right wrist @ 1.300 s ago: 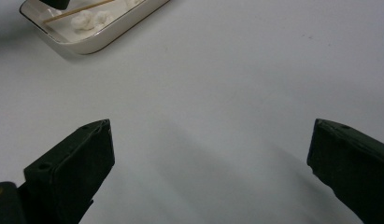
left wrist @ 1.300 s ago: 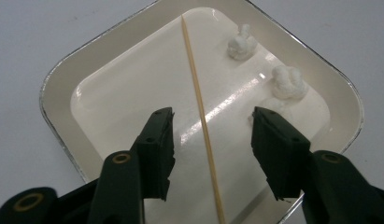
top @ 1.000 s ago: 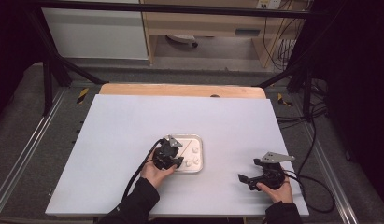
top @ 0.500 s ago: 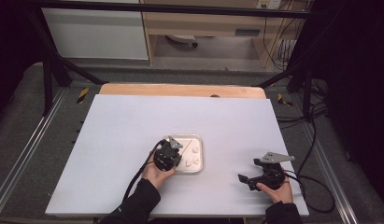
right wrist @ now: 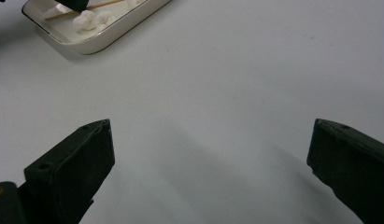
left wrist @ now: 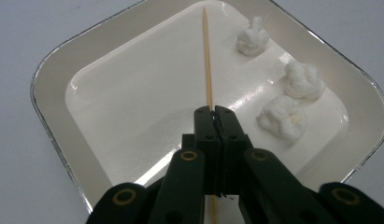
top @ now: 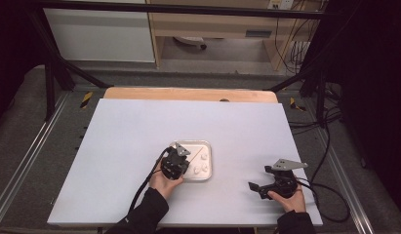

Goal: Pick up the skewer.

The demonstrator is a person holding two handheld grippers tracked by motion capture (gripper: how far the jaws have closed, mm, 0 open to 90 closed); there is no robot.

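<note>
Left gripper (left wrist: pixel 214 111) view: fingers have just closed, now pinching a wooden skewer (left wrist: pixel 208 60) inside the white tray (left wrist: pixel 54 116), three marshmallows (left wrist: pixel 299 80) at frame right. High view: tray sits centre-low on the white surface (top: pixel 115 146). Right gripper (right wrist: pixel 208 154) fingers spread wide, empty.

A pale, white-topped rectangular tabletop (top: pixel 139 131) is lying under the work, with a light wooden board (top: pixel 188 94) showing along its far edge. Black metal frame bars (top: pixel 51 73) are standing at the far corners. Grey carpeted floor (top: pixel 22 126) is spreading around it, black cables (top: pixel 325 122) are trailing at the right, and a white cabinet panel (top: pixel 100 34) is standing behind.
</note>
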